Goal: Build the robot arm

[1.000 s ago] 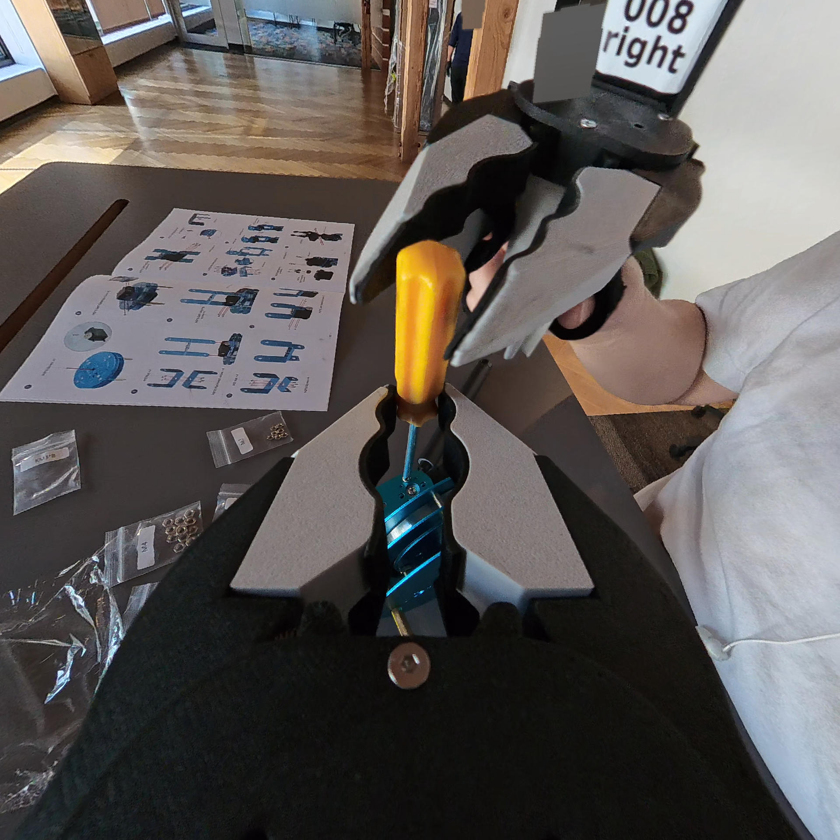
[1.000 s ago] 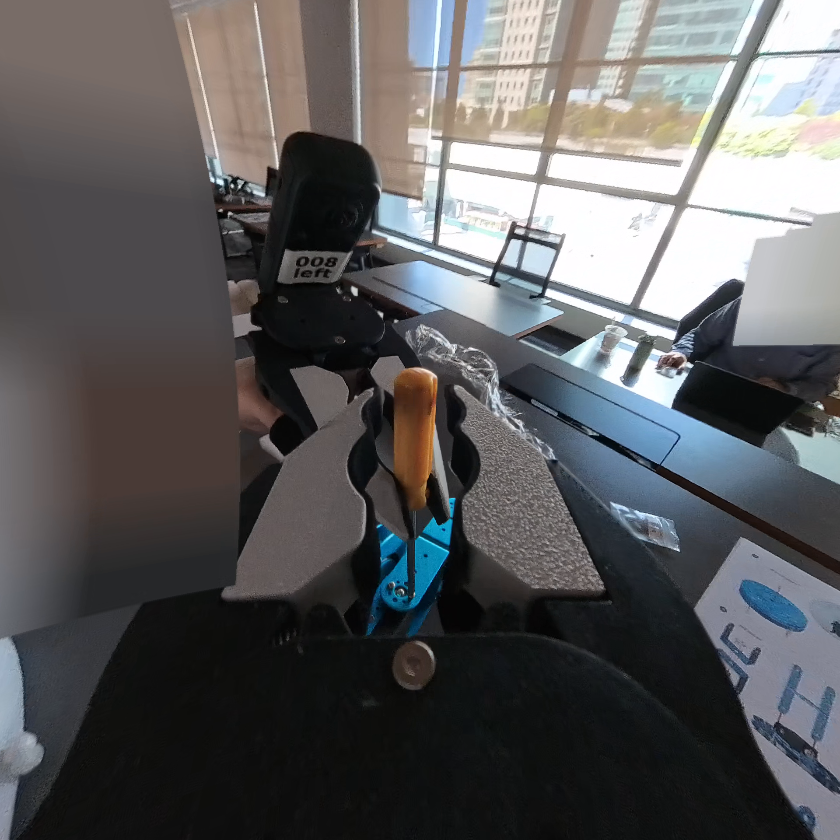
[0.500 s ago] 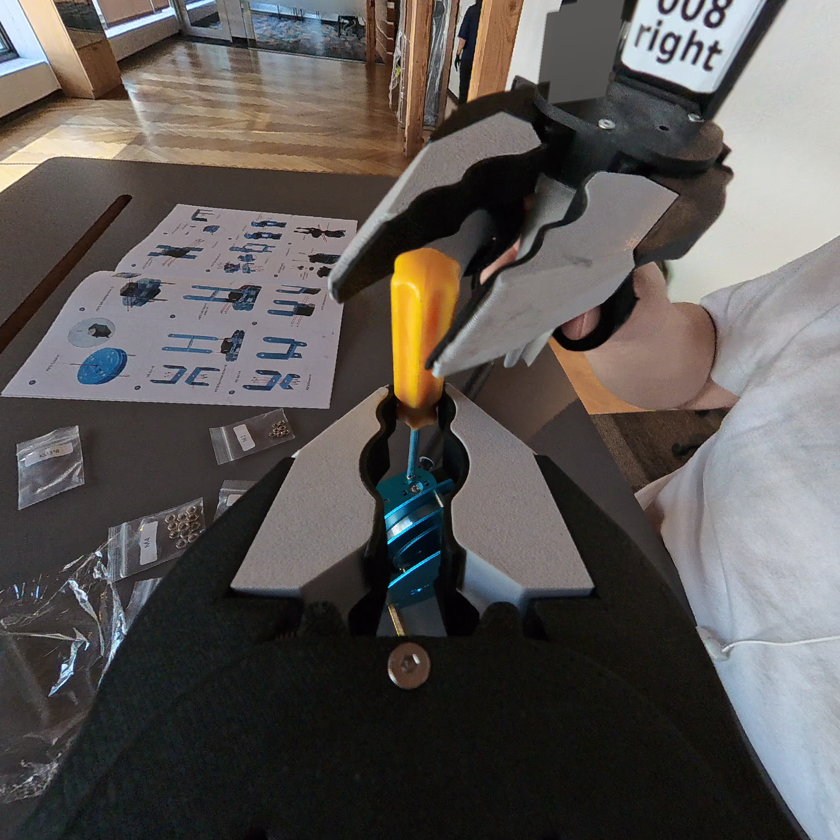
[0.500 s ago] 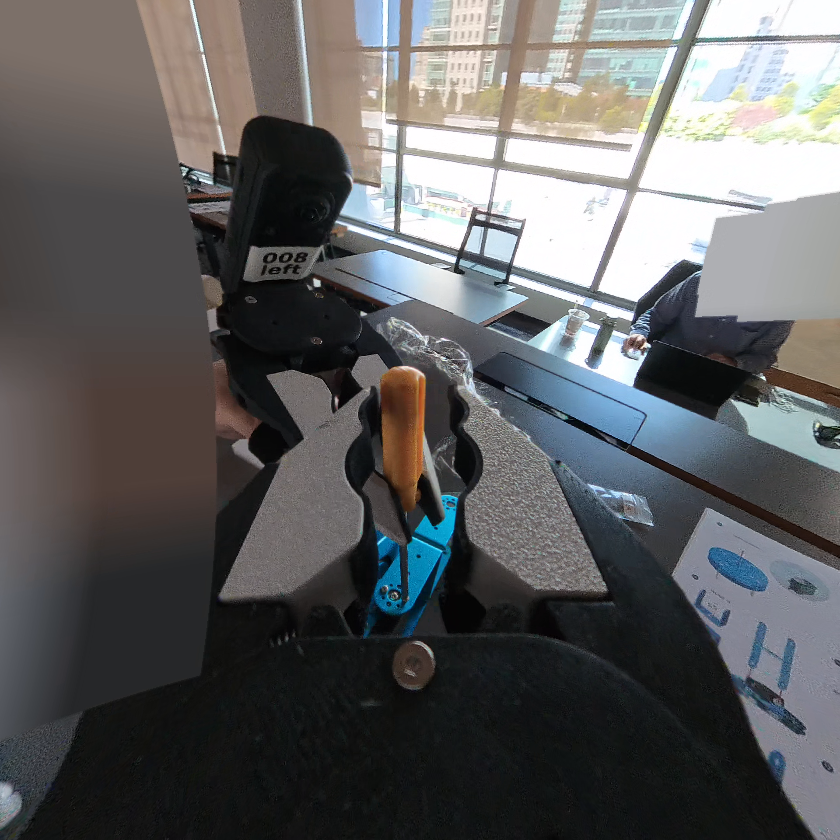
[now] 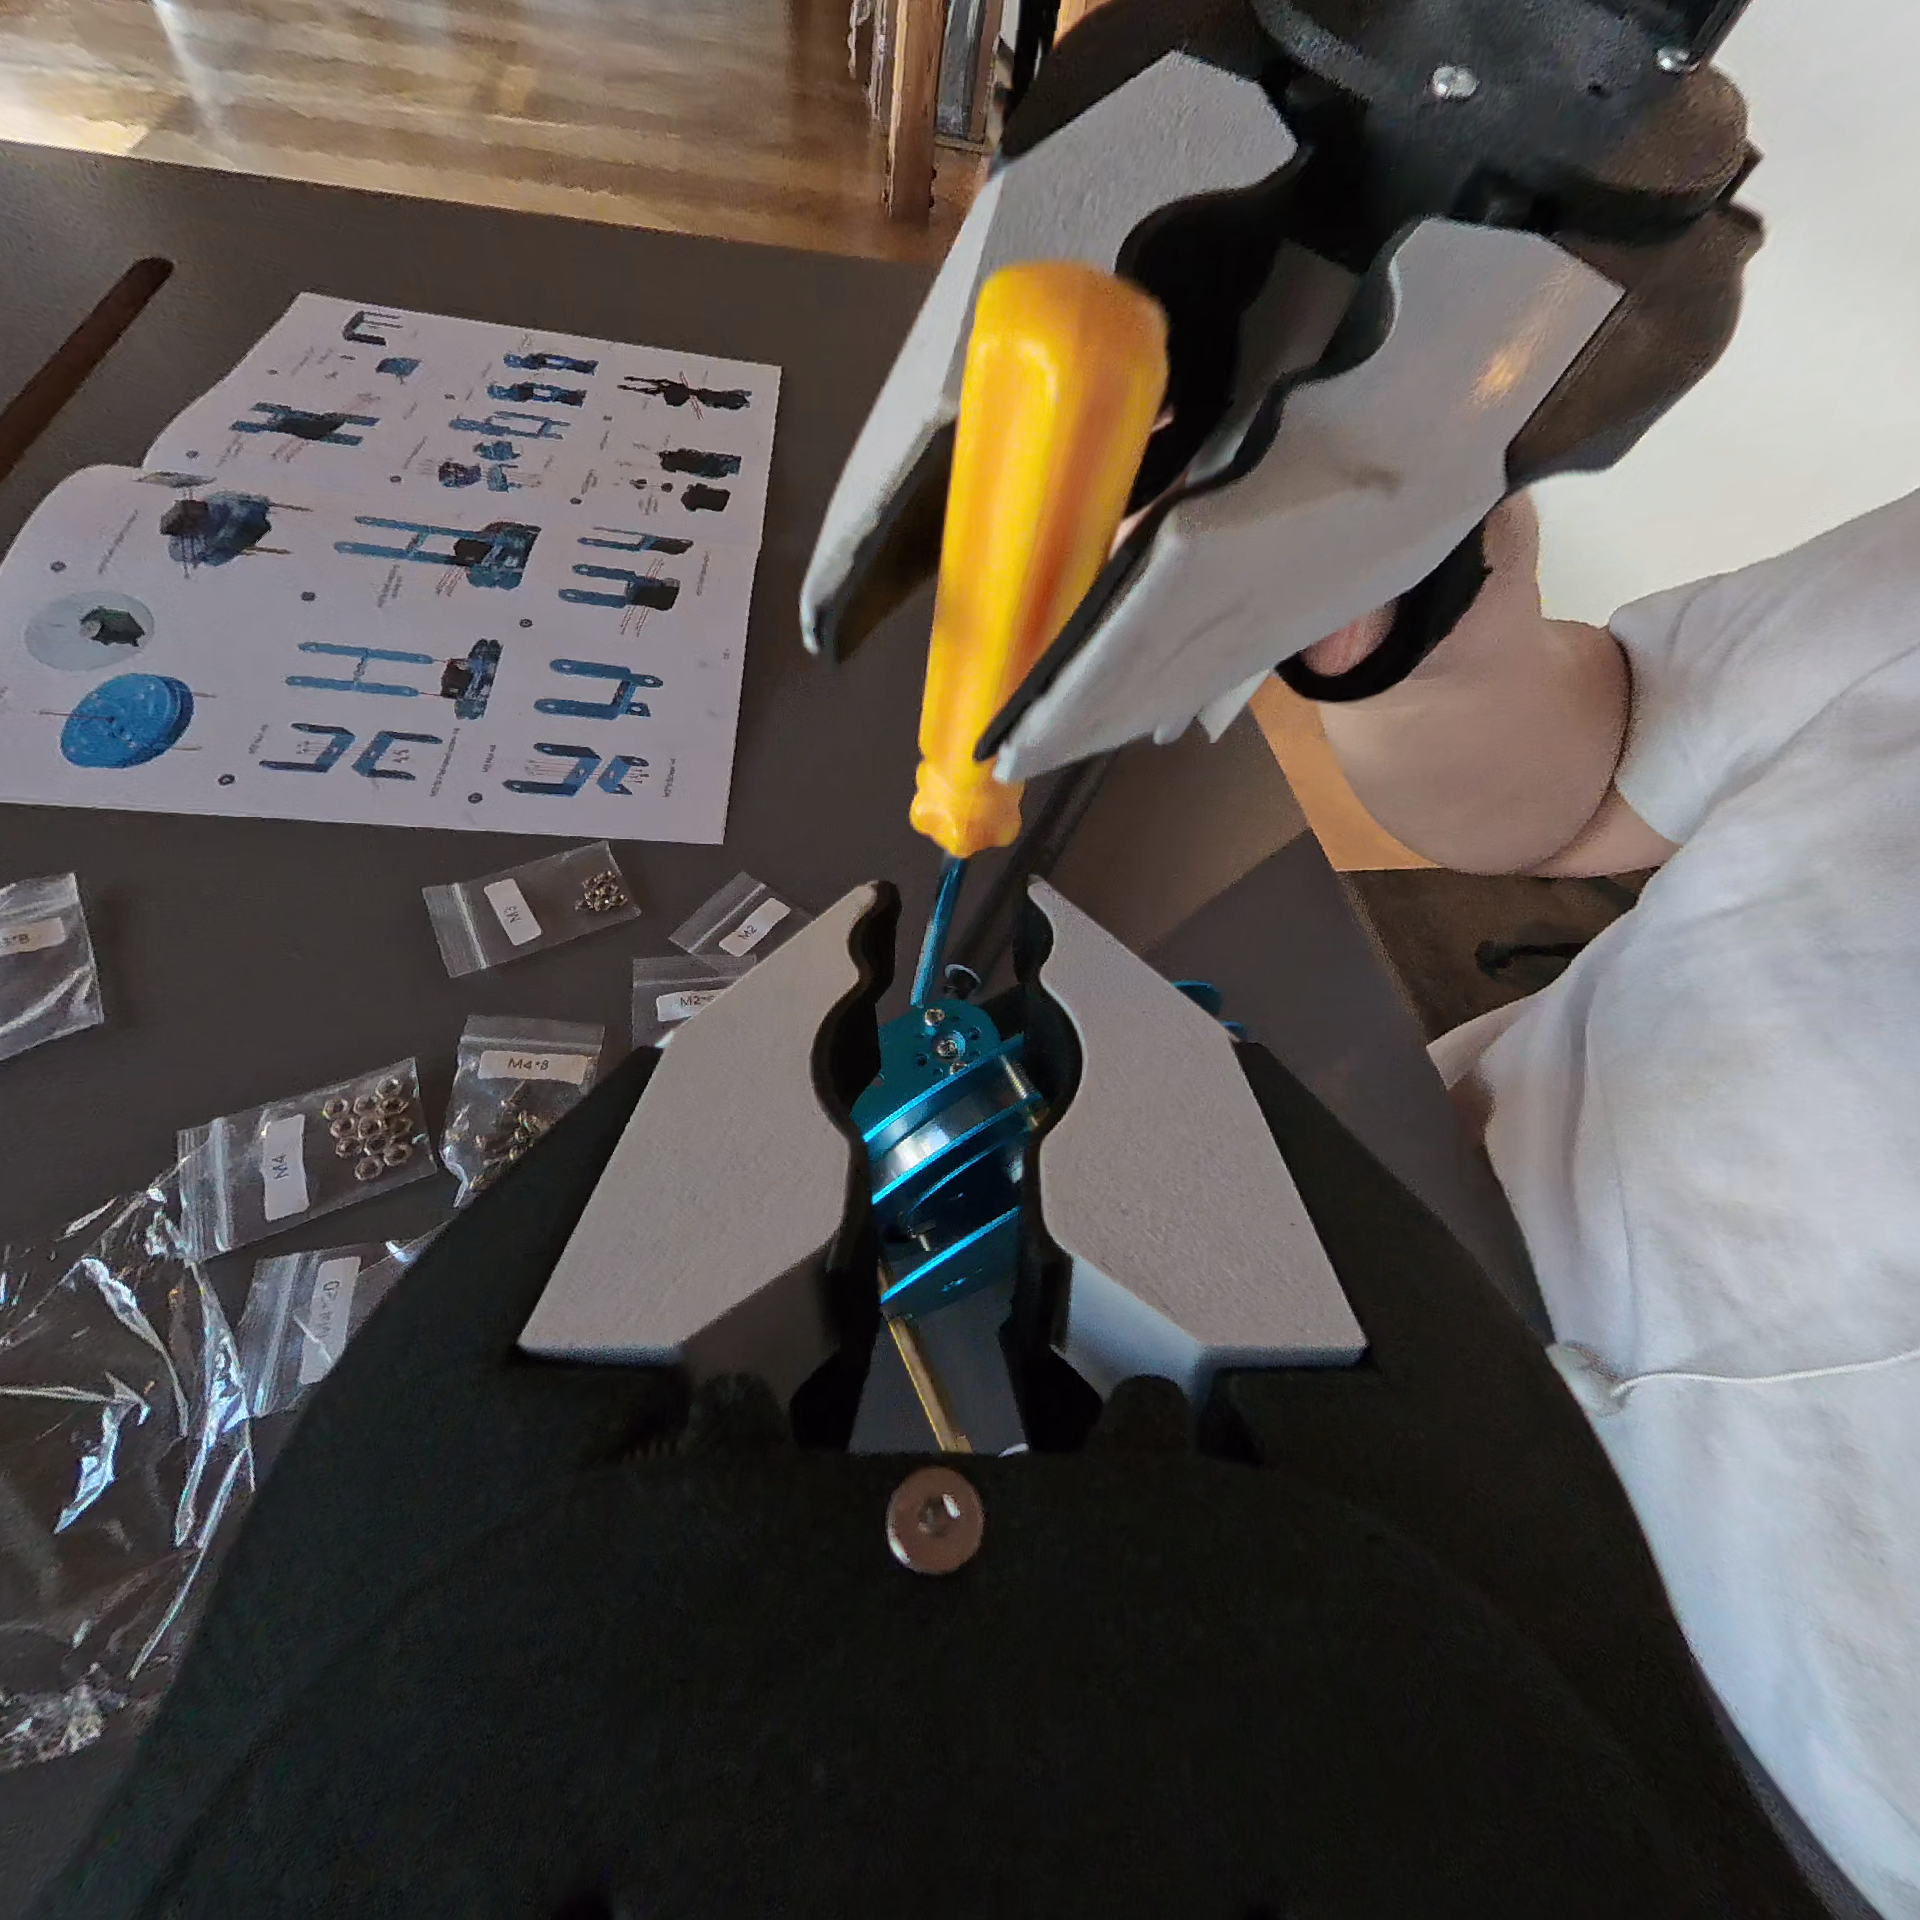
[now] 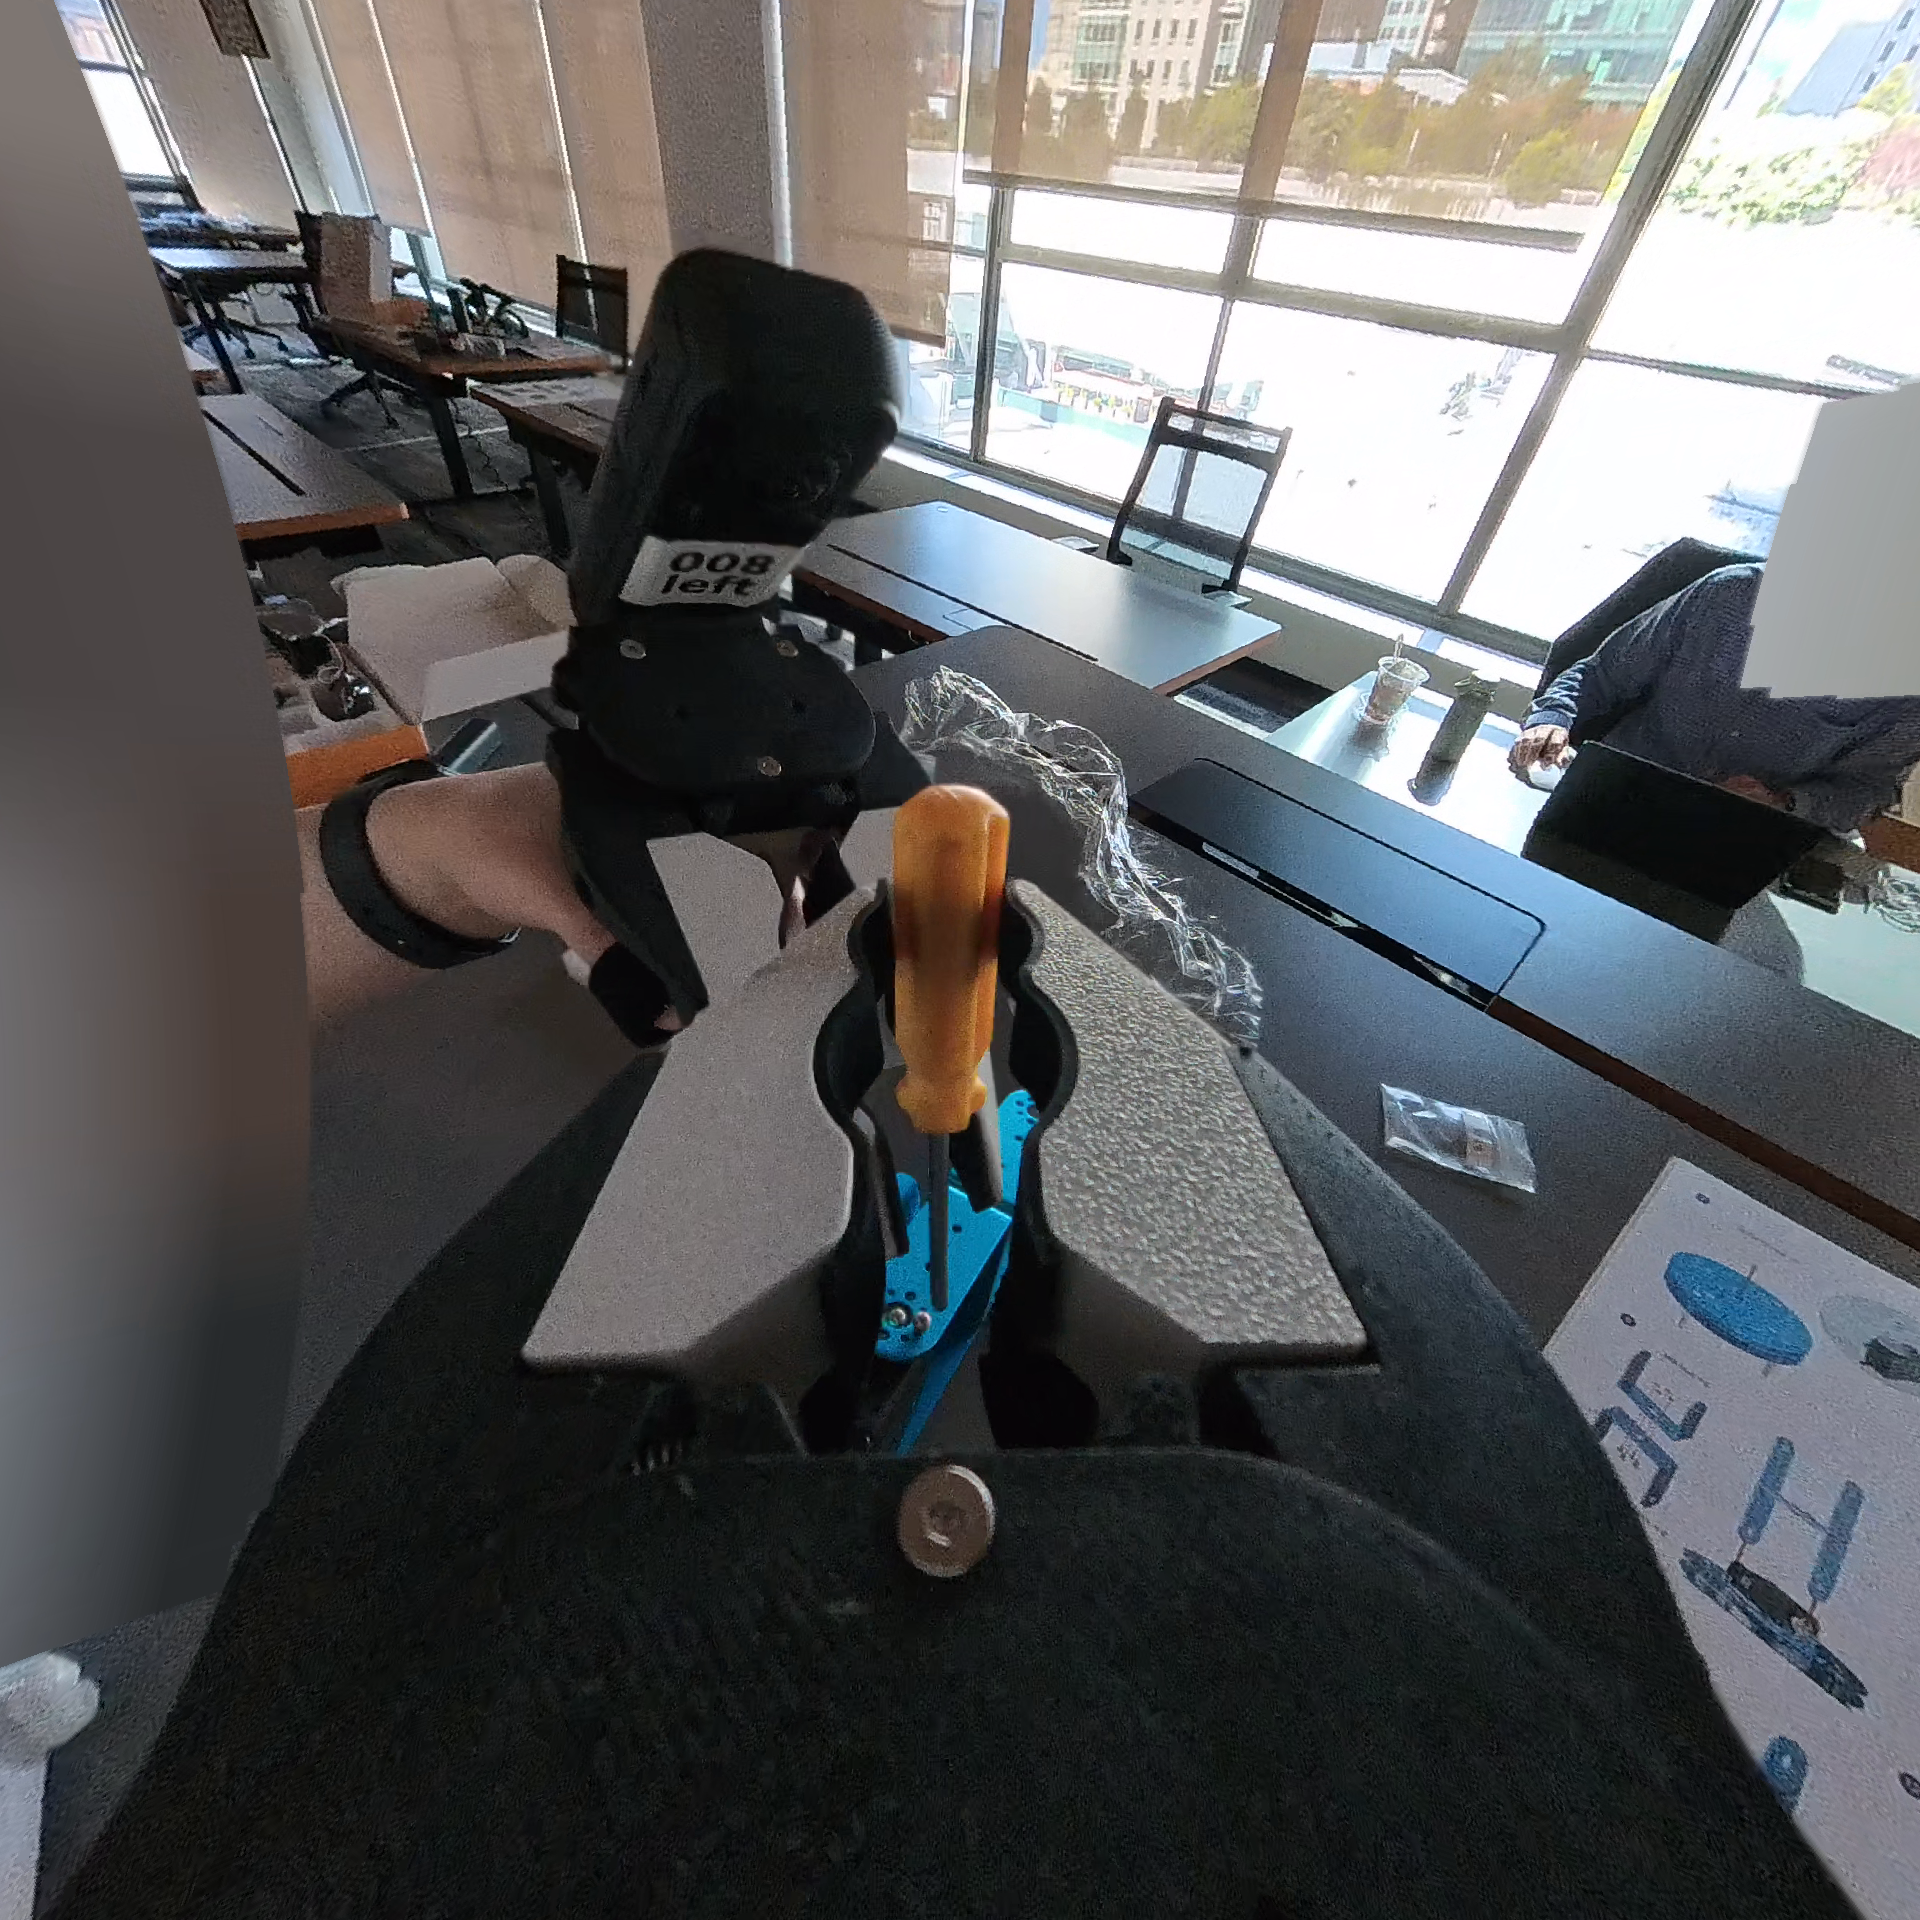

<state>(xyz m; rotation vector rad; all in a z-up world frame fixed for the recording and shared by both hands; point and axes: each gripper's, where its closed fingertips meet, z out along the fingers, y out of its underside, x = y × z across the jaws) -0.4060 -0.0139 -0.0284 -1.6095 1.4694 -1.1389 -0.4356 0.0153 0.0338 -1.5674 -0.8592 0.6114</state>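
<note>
My left gripper [image 5: 956, 909] is shut on a small blue metal assembly [image 5: 940, 1143] and holds it above the dark table [image 5: 260, 914]. My right gripper [image 5: 914, 696] is shut on the orange handle of a screwdriver [image 5: 1039, 520], just above and beyond the left one. The thin shaft slants down between the left fingertips, and its tip meets the assembly's top plate beside small screws. In the right wrist view my right gripper [image 6: 948, 902] clamps the screwdriver [image 6: 948, 956] over the blue assembly [image 6: 935, 1288]. The left gripper's black body [image 6: 717, 717] stands behind, held by a hand.
An open instruction sheet [image 5: 395, 561] lies at the far left. Small bags of nuts and screws [image 5: 353, 1132] and crumpled clear plastic [image 5: 94, 1455] lie at the near left. A white-shirted arm [image 5: 1714, 1143] fills the right. Another person sits at a far desk [image 6: 1683, 675]. About 7 cm separates my left fingertips from my right.
The screwdriver has risen a little from the left fingers, so more shaft shows, and it leans more. The left view has tipped down toward the table. Both grips stay shut.
</note>
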